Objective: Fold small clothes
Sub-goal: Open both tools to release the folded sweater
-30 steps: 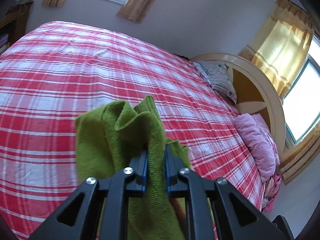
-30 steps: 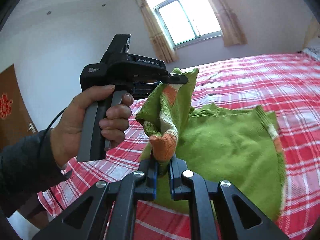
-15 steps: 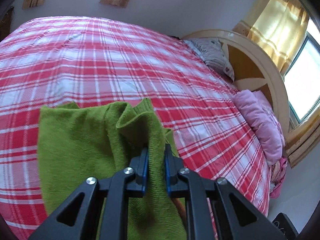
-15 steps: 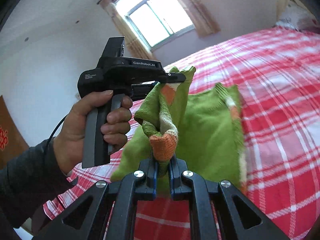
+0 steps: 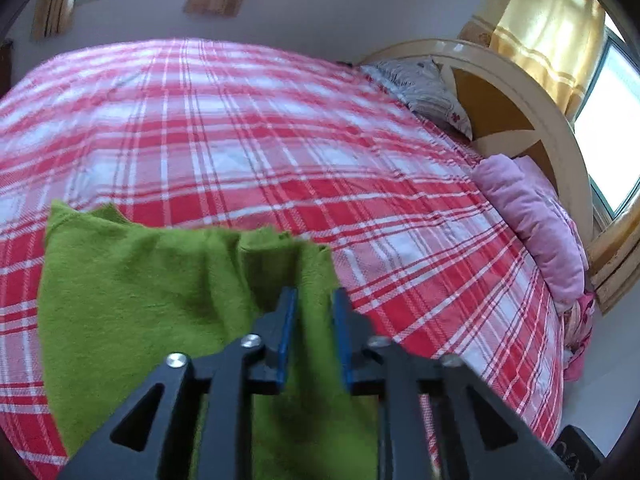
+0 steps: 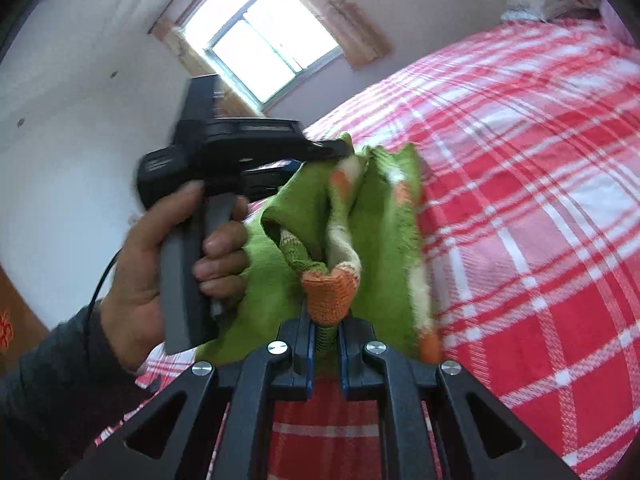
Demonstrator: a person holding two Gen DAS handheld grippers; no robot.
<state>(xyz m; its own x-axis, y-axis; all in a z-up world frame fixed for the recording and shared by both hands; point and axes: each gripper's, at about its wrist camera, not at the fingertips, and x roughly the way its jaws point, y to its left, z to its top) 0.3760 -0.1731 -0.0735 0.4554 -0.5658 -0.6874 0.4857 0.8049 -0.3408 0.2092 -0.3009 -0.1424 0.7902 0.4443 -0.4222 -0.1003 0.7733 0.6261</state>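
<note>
Sweater is lying partly on the near bedspread while we are lifting its near edge. Our left gripper has just been opening, jaws spread with green knit between them; our right gripper is pinching the orange cuff.

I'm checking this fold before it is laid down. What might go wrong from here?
The left tool has just been opening with the green sweater between its pads, so that corner may drop unevenly. The right tool pinches only the orange cuff, which may slip. The bunched folds could crease on the plaid bedspread.
</note>
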